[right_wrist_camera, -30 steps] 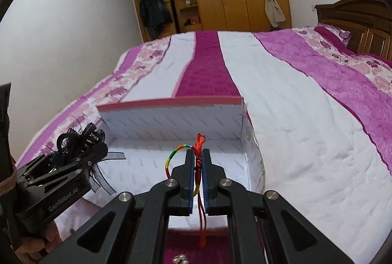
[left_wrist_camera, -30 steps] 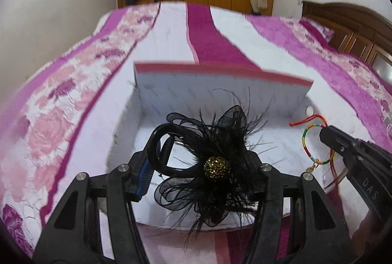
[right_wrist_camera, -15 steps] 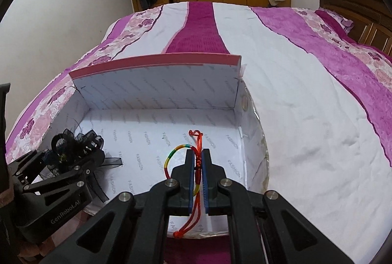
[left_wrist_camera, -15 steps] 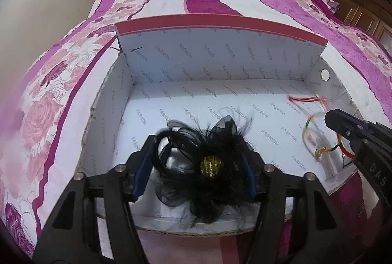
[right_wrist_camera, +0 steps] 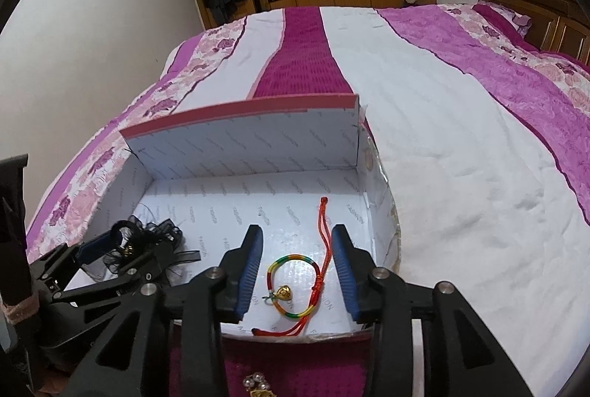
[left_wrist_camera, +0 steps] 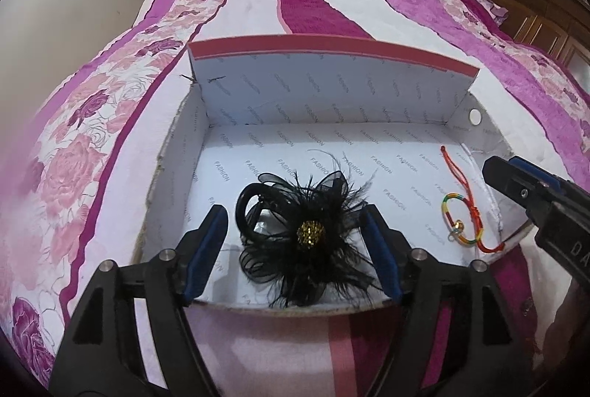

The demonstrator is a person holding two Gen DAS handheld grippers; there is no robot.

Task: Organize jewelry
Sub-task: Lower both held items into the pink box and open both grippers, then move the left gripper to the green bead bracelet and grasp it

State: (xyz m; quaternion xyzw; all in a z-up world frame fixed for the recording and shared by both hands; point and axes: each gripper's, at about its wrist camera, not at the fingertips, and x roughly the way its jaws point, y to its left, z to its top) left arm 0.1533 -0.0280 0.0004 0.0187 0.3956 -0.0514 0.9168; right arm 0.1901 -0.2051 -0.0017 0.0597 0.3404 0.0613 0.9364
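Lying inside the white box (left_wrist_camera: pixel 236 109) on the bed (right_wrist_camera: pixel 461 139), the black feather hair clip (left_wrist_camera: pixel 302 234) sits between the spread left claw (left_wrist_camera: pixel 295 249). The right claw (right_wrist_camera: pixel 298 271) is spread too, straddling the rainbow cord bracelet (right_wrist_camera: pixel 295 282) by the box's right wall.

Two opened grippers over a white box on a striped bed

At lower centre, the right gripper (right_wrist_camera: pixel 298 271) is seen with its blue-padded jaws spread apart; the rainbow cord bracelet (right_wrist_camera: pixel 295 281), with a gold charm and red string, lies between them on the floor of the white box (right_wrist_camera: pixel 239 153). At lower left, the left gripper (right_wrist_camera: pixel 110 257) is held parted around the black feathered hair clip (right_wrist_camera: pixel 155 231). A pearl ornament (right_wrist_camera: pixel 258 382) is glimpsed at the bottom edge, on the bedspread (right_wrist_camera: pixel 442 102).
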